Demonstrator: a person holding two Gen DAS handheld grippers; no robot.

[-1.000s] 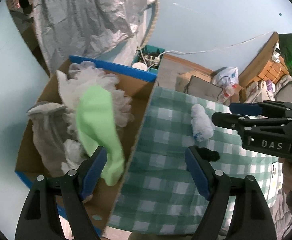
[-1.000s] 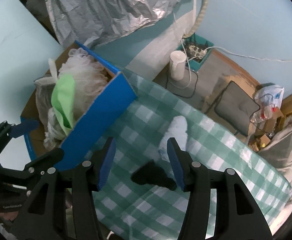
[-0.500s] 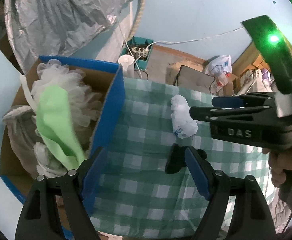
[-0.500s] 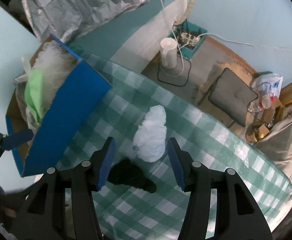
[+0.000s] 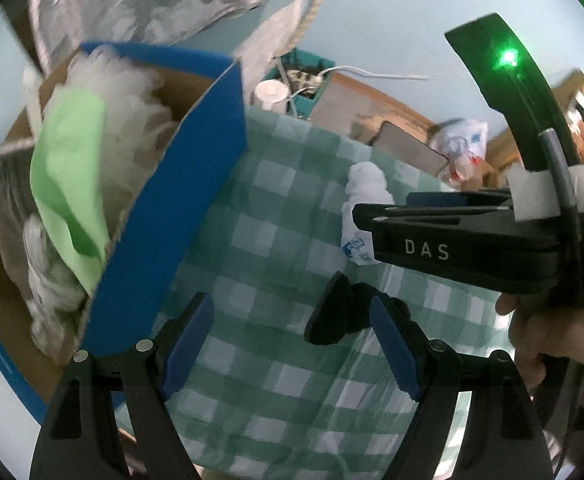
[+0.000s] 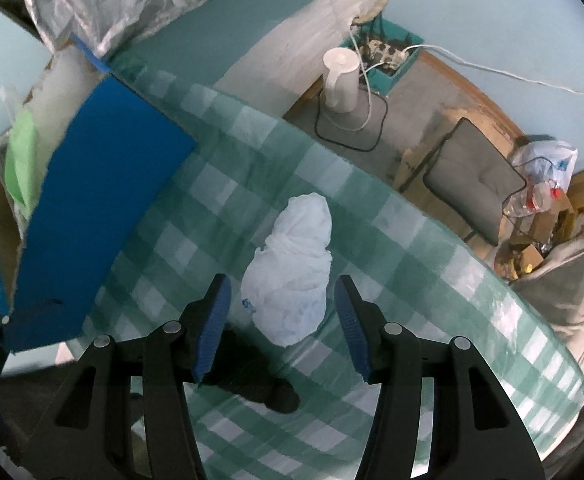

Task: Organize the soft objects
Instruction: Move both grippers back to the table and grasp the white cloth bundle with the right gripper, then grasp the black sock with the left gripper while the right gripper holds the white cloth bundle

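Observation:
A crumpled white plastic bag (image 6: 294,268) lies on the green checked tablecloth (image 6: 392,248), and my right gripper (image 6: 280,324) hangs open just above its near end. A small black soft thing (image 5: 338,316) lies beside the bag; it also shows as the black thing (image 6: 252,380) under the right gripper's left finger. My left gripper (image 5: 292,344) is open over the cloth, its right finger in front of the black thing. A blue cardboard box (image 5: 172,208) at the left holds a light green cloth (image 5: 68,176), white mesh puffs (image 5: 132,112) and a grey cloth. The bag (image 5: 362,200) is partly hidden by the right gripper's body.
A person's hand (image 5: 552,344) grips the right tool at the right edge. Beyond the table's far edge the floor holds a white jug (image 6: 340,76), a teal tray of cables (image 6: 384,52), a grey chair (image 6: 472,184) and a bag with bottles. Silver foil hangs behind the box.
Both grippers have come down toward the cloth. The white bag and black thing now look larger, and the bag sits between the right gripper's fingers. The left view has swung from the box toward the cloth.

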